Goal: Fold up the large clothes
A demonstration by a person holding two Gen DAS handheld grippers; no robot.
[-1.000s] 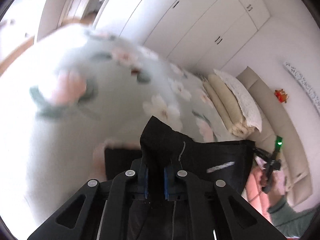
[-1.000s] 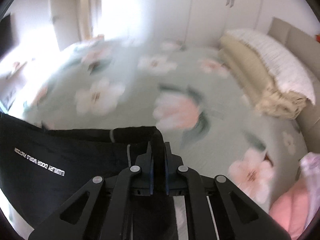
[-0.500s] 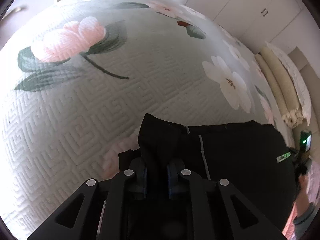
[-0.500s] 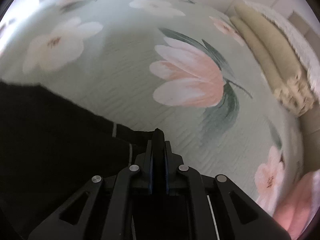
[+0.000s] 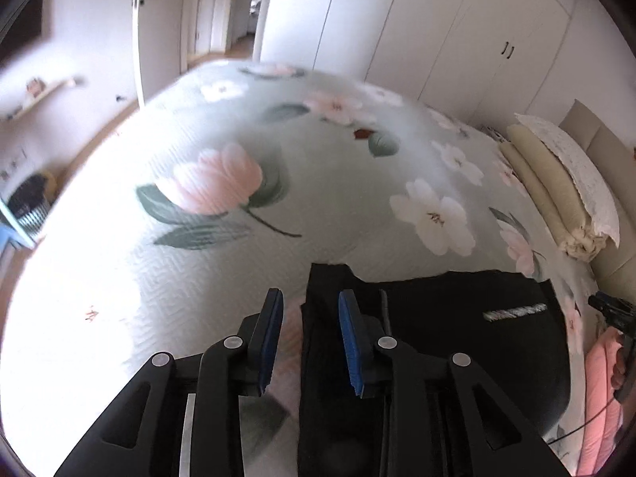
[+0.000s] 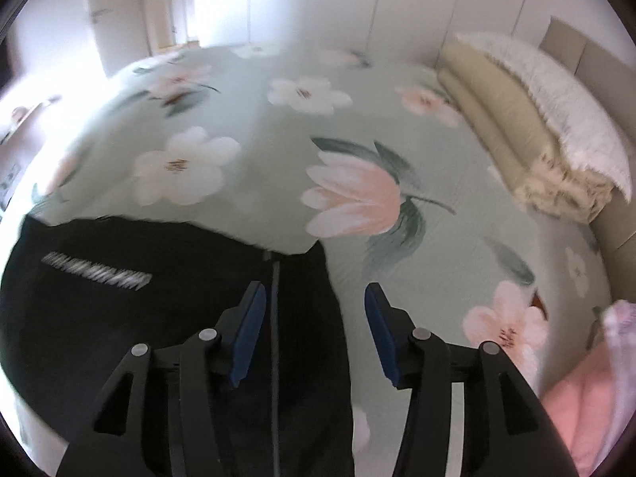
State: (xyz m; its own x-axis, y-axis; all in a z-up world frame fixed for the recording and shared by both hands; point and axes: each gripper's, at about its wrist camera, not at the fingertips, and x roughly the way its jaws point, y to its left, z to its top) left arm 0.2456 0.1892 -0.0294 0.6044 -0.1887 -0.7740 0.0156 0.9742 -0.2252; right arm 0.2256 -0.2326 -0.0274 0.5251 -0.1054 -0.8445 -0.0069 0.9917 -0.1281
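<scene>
A black garment (image 5: pixel 457 330) with a small white print line lies on the floral bedspread (image 5: pixel 278 183). My left gripper (image 5: pixel 310 310) is open, its jaws apart just above the garment's left corner, holding nothing. In the right wrist view the same black garment (image 6: pixel 159 298) lies spread at the lower left, with a thin light stripe running between the jaws. My right gripper (image 6: pixel 314 302) is open over the garment's right edge and holds nothing. The other gripper (image 5: pixel 612 310) shows at the far right of the left wrist view.
Folded beige bedding and a white lace pillow (image 6: pixel 536 119) lie along the headboard at the right. Pink fabric (image 6: pixel 576 409) lies at the lower right. White wardrobes (image 5: pixel 437 31) stand behind the bed, and a doorway (image 5: pixel 238 8) is at the back left.
Both grippers were shut on the black garment's corners and have let go and opened. The garment now lies flat on the bed. Both cameras have tilted up.
</scene>
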